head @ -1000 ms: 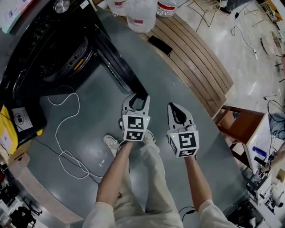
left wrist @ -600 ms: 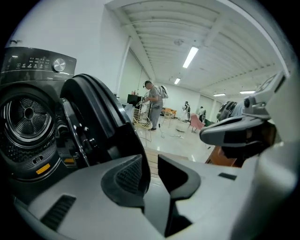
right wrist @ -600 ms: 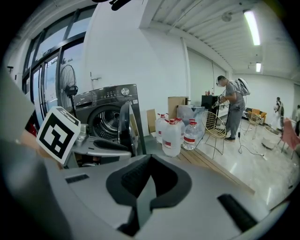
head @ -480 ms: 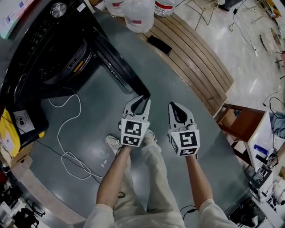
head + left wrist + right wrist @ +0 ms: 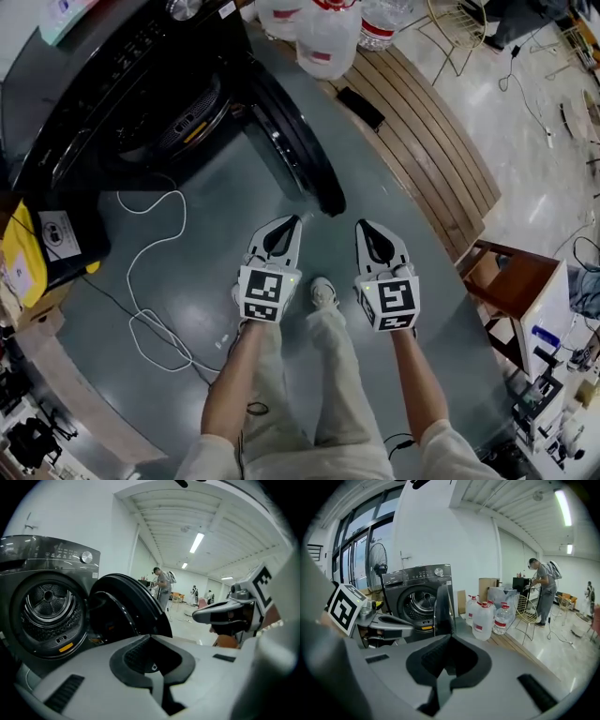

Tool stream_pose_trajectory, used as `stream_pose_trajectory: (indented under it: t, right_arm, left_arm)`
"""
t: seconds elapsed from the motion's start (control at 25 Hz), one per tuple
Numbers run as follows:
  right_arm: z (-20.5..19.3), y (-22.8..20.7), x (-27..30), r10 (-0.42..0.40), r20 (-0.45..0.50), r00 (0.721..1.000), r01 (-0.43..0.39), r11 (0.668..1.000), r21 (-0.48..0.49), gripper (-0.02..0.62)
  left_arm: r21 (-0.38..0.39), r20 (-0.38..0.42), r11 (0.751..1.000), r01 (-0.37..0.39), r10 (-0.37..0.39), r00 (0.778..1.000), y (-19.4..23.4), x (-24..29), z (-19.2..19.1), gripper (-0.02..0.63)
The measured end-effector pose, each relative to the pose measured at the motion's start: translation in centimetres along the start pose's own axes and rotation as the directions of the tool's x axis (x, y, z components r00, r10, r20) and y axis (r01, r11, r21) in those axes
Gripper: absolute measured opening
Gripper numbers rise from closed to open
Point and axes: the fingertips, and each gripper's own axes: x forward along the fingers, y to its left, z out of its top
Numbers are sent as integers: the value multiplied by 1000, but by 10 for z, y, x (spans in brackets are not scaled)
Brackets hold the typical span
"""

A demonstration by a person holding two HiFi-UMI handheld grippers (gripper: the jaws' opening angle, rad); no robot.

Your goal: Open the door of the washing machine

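The dark grey washing machine stands at the upper left, and its round door is swung wide open toward me, baring the steel drum. My left gripper hangs just short of the door's free edge, apart from it and shut on nothing. My right gripper is beside it, also shut and empty. In the left gripper view the drum and the open door rise beyond the closed left gripper. The right gripper view has the door edge-on ahead of the right gripper.
A white cable loops over the grey floor left of my legs. Water jugs stand past the door beside a wooden slatted platform carrying a flat black object. A wooden stool is at right, and a yellow box at left.
The left gripper was at the door's free edge with jaws apart. It has since drawn back toward me and shut. The right gripper came back slightly too.
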Motion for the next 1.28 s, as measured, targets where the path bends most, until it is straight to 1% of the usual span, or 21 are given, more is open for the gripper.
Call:
stream_pose_trajectory:
  t: [0.28,0.48,0.64,0.8,0.92,1.12,1.28]
  right_arm:
    - [37,48,11,79,4,997,-78,995,-68,-2]
    - [74,93,9,142,25,990,-138,984,-113,-2]
    - [106,126,0,187,37,982,-181,975,-133,-2]
    - [146,158,-13,237,67,969,-225,963,-151,-2]
    - [177,171,-22,259,96,961,-242,957,-163,-2]
    - [222,180,-48,278,124,953,-255,951,-176,-2]
    - [256,179,-69,282,149,948,-254,950,-181,-2]
  left_arm:
    - [-39,32,994,-106,108,994,49,-59,14,8]
    - [-67,46,981,-183,186,982,77,-117,25,8]
    - [-100,56,965,-244,250,967,95,-169,42,8]
    - [-124,86,947,-297,308,947,114,-218,72,8]
    - [-124,116,937,-326,340,933,120,-245,100,8]
    - [-153,153,920,-361,383,911,120,-286,144,8]
    - [-159,179,910,-384,409,895,117,-312,177,8]
